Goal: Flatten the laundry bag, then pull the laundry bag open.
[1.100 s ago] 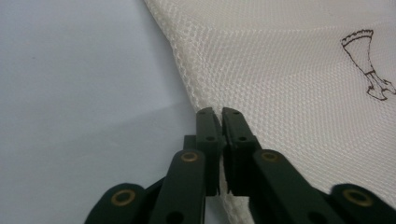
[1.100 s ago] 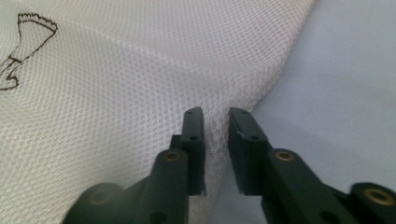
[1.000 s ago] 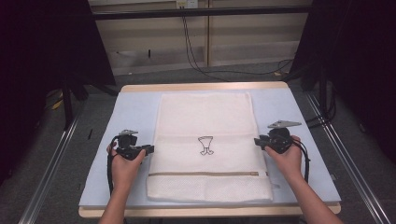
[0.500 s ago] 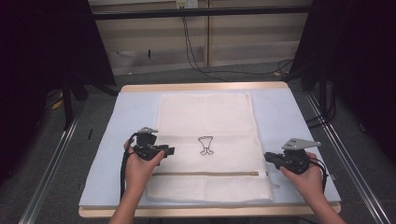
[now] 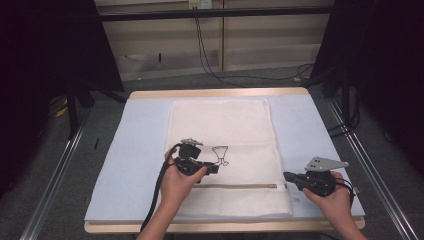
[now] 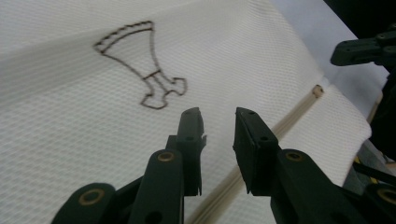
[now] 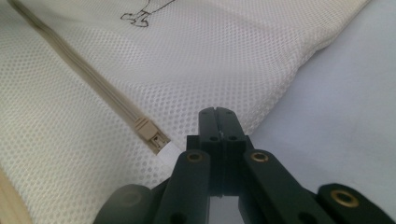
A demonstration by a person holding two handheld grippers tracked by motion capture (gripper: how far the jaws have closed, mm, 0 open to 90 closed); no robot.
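Left gripper (image 5: pixel 212 169) over the mesh bag (image 5: pixel 235 130), jaws apart, gripping nothing. Right gripper (image 7: pixel 218 116) clenched at the bag's edge, seemingly empty, just beside the zipper pull (image 7: pixel 150 135).

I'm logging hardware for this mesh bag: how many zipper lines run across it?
1. A single beige zipper runs across the white mesh bag near its close end, its slider at the right end by the right hand-held gripper. The underside is hidden.
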